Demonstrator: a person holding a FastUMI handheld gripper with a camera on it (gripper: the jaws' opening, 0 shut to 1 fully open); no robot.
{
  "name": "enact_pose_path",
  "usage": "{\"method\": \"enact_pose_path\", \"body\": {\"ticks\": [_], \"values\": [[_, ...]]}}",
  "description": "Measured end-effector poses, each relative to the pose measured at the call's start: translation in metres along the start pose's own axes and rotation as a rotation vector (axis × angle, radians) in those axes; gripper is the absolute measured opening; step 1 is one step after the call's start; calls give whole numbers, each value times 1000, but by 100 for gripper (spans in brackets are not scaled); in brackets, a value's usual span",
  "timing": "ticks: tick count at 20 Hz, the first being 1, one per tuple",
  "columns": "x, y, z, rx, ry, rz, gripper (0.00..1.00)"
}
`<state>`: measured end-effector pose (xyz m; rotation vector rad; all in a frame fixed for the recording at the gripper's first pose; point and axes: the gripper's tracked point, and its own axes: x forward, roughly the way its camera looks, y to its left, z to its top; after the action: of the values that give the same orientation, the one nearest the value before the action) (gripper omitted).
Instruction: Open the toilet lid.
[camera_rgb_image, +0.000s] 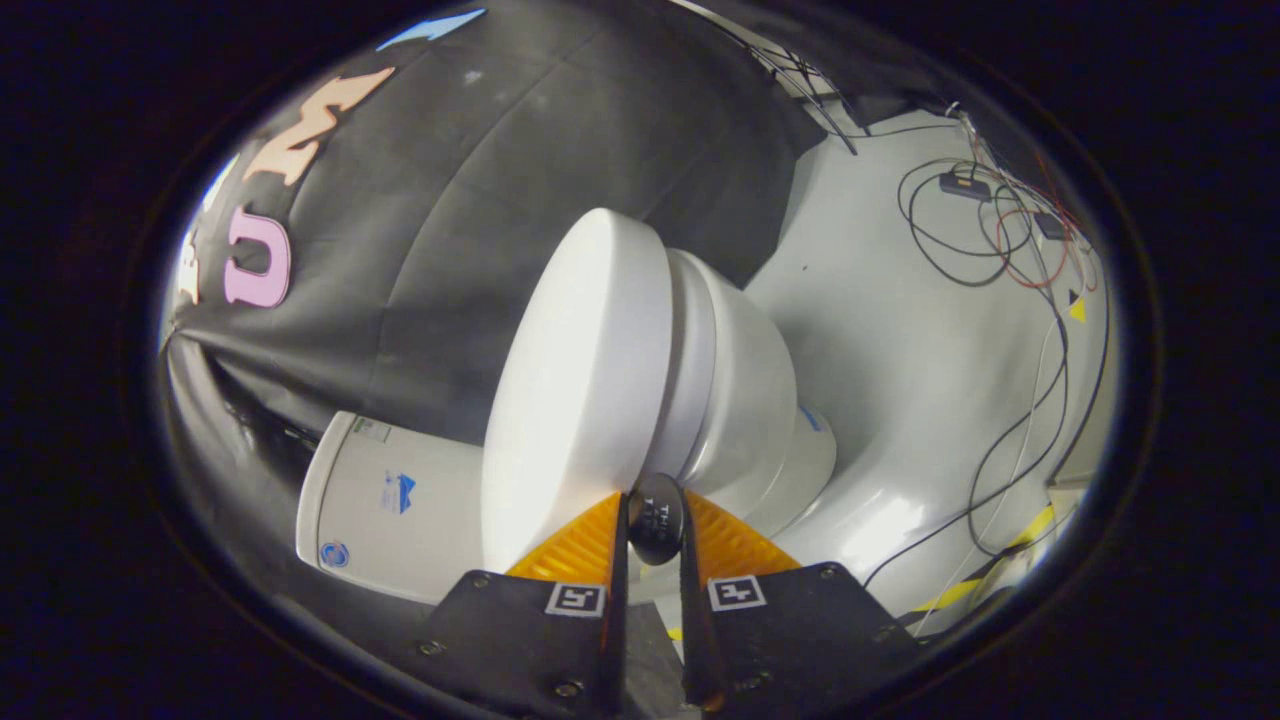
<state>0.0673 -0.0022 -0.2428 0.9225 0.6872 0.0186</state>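
The white toilet stands just ahead of my fingers, seen rolled on its side. Its rounded lid (580, 400) lies close against the seat (695, 350), which rests on the bowl (755, 400). The tank (400, 500) sits behind the lid, against the black cloth wall. A small black oval handle (656, 520) sticks out at the lid's front edge. My gripper (655, 497) is shut on this handle, with an orange ribbed finger (575, 545) pressing on each side of it. I cannot tell whether the lid has lifted off the seat.
The pale grey floor (900, 330) spreads beyond the bowl. Several loose cables (1000, 230) and a small black box (963, 185) lie on it farther off. Yellow and black tape (985, 575) marks the floor near the toilet's base.
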Motion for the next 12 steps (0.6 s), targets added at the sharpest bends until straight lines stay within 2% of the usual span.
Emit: {"method": "enact_pose_path", "body": {"ticks": [4,5,7,12], "values": [[1,-1,0,44,1,-6,23],[-28,0,-2,104,-26,-7,23],[2,0,6,216,-6,2,8],[-5,-2,6,95,-15,10,8]]}}
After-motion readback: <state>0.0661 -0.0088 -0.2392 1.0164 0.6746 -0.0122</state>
